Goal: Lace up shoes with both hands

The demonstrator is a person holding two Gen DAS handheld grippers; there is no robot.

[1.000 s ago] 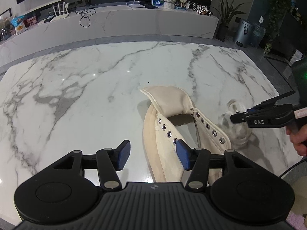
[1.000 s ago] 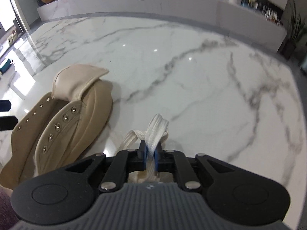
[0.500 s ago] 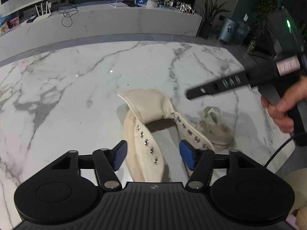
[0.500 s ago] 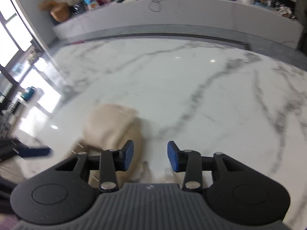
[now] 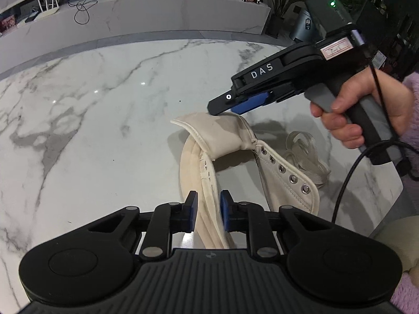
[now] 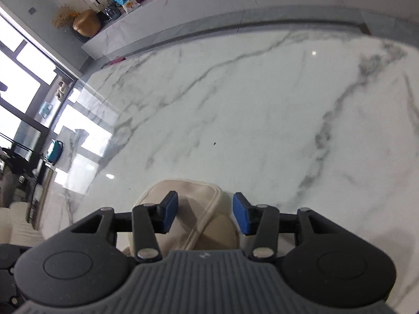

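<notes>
1. Left gripper (image 5: 207, 206) is clamping its blue pads on the near eyelet flap of the cream shoe (image 5: 285, 180), which is lying unlaced on the marble table (image 5: 91, 130).
2. Right gripper (image 6: 205, 210) is hovering with its jaws spread apart, reaching over the shoe's tongue (image 6: 188, 198); in the left wrist view its tip is sitting right at the tongue's top edge (image 5: 217, 128).
3. A person's hand (image 5: 366, 110) is gripping the right gripper's handle.
4. The white shoelace (image 5: 306, 154) is lying bunched on the table just beside the shoe's far flap.
</notes>
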